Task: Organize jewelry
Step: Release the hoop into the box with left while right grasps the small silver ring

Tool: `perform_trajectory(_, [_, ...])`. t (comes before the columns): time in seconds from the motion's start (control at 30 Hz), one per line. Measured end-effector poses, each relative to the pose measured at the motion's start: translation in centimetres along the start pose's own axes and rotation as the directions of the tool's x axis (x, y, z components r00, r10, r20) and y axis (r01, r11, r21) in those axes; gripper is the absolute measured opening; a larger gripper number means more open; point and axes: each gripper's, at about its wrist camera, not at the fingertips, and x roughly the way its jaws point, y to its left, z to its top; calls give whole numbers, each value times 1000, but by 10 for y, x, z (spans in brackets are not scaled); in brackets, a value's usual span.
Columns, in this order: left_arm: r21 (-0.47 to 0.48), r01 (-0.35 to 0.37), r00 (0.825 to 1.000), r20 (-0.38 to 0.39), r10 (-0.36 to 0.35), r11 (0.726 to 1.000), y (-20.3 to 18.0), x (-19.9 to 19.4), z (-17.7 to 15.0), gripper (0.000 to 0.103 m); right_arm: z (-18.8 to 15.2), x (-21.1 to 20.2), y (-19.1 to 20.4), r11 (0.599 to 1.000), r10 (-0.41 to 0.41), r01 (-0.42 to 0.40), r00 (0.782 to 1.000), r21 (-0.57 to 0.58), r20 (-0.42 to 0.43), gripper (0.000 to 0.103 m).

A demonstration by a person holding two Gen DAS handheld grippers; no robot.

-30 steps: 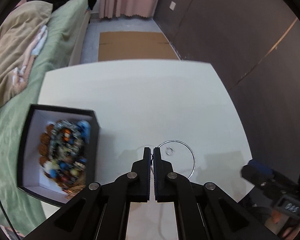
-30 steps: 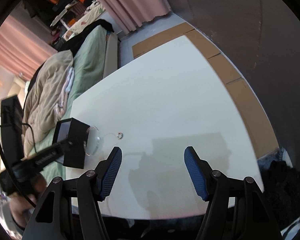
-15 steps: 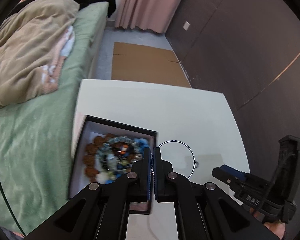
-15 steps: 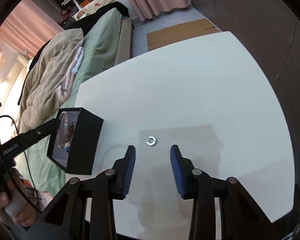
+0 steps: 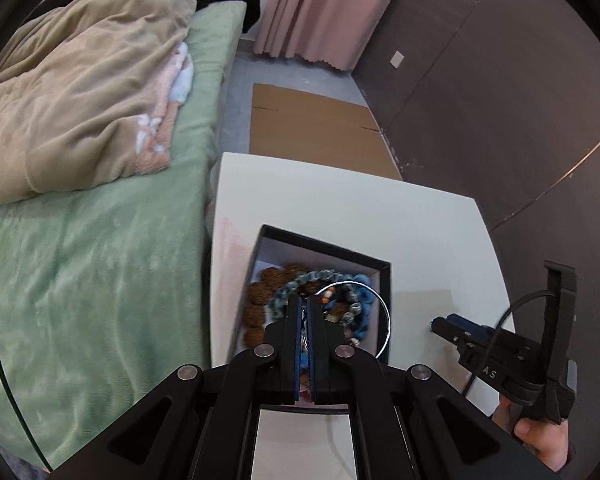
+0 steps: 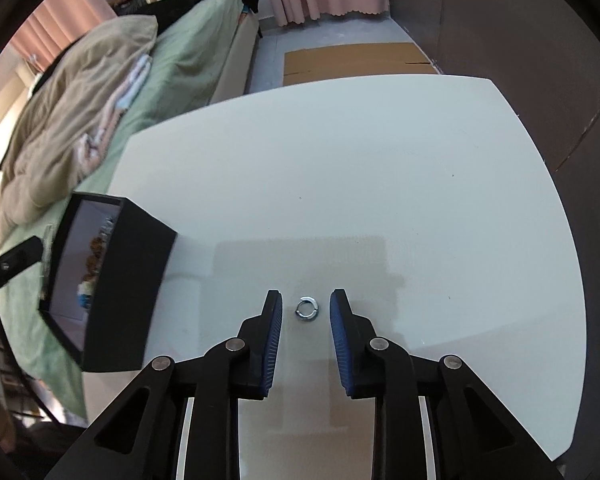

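My left gripper (image 5: 305,300) is shut on a thin silver bangle (image 5: 386,316) and holds it over the open black jewelry box (image 5: 384,280), which holds several beaded bracelets (image 5: 284,292). The box also shows at the left of the right wrist view (image 6: 140,264). My right gripper (image 6: 306,300) is open, low over the white table (image 6: 360,160), with a small silver ring (image 6: 307,309) lying between its fingertips, touching neither. The right gripper also shows at the right of the left wrist view (image 5: 448,326).
A bed with a green sheet (image 5: 100,260) and a beige blanket (image 5: 80,100) lies left of the table. Flat cardboard (image 5: 308,124) lies on the floor beyond the table's far edge. A dark wall (image 5: 500,80) runs along the right.
My left gripper has carried the bangle left from the table to above the box. My right gripper has narrowed and moved in until the ring lies between its fingertips.
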Motion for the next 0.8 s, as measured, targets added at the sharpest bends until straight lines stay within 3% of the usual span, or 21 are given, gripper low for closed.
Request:
perform_trajectory(0.07, [0,-2,1000,-6,2,1000,3,-1,-1,1,0,4,2,999,-30,30,1000,-17,-8,25])
perform_trajectory(0.13, [2,-5,1000,-14,5,1000,5,-1,-2,1,0,6,6,997,-66,66,998,-37,-8,16])
perform_trajectory(0.23, [9,-9,999,-31,10,1000,7,0,-4,1,0,5,7,996,-78,78,997,-44,-9,15])
perform_trajectory(0.43, [-10,23,997,-67,-24,1000,10,6,-2,2,-3,-13,6,1000,-15,16,999,-27,30,14])
perform_trajectory(0.63, [-33,57,998,-34,-58,998,12,-2,4,4,-1,-42,16,997,64,-60,992,-43,105,14])
perform_trajectory(0.73, [-50,72,997,-29,-74,996,16,-5,6,22,1,-54,23,995,94,-87,987,-57,134,14])
perform_trajectory(0.8, [-63,70,997,-7,-71,996,20,-10,7,49,4,-61,29,991,121,-111,981,-69,151,14])
